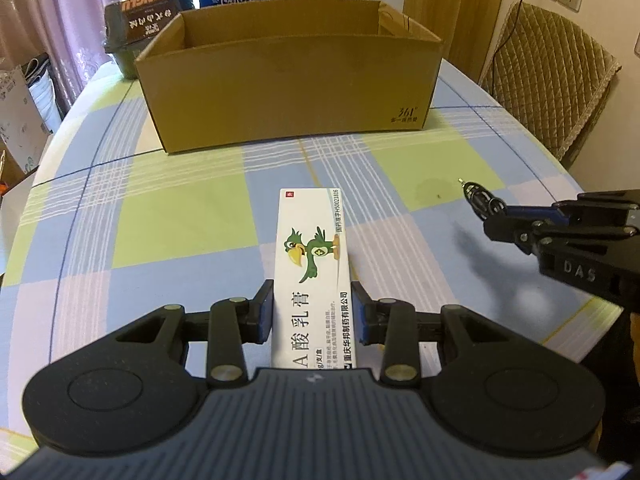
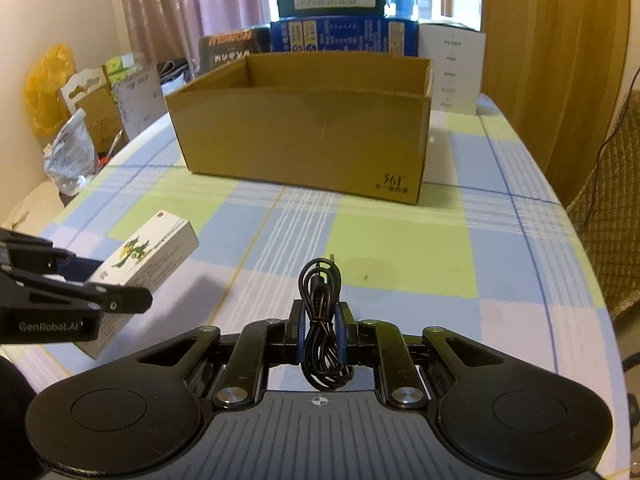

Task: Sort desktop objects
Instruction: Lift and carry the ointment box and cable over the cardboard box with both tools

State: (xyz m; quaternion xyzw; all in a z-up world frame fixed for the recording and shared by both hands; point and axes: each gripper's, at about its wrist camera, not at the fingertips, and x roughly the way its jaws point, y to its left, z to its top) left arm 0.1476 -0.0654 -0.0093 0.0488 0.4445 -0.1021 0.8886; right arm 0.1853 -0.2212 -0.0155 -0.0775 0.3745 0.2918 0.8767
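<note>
The left tongs [image 1: 313,312] are closed on a long white medicine box [image 1: 312,268] with a green bird on it. The blue pads press on its two long sides near one end, and the rest of the box sticks out in front, up off the counter [image 1: 180,208]. The box is paper and looks very light. It is stiff, but it would probably dent if squeezed hard. Holding it by the long sides looks like a good way, because they are flat and do not slip.

The right tongs [image 2: 320,332] are almost fully closed on a small bundle of black cable [image 2: 320,312]. The cable is soft and floppy. Its loops stand up above the pads and hang down below them. I think it could slide out, so the middle of the bundle is the best place to pinch it.

A big open cardboard box [image 1: 288,92] sits farther back on the counter, well apart from both held things. It is likely the place to drop them.

The left camera shows the top of the medicine box and its print. It shows the cable only as a small dark tip. The right camera shows the cable loops well, and it shows the medicine box from the side, tilted and in the air. What lies on the bottom of the cardboard box is hidden in both.
</note>
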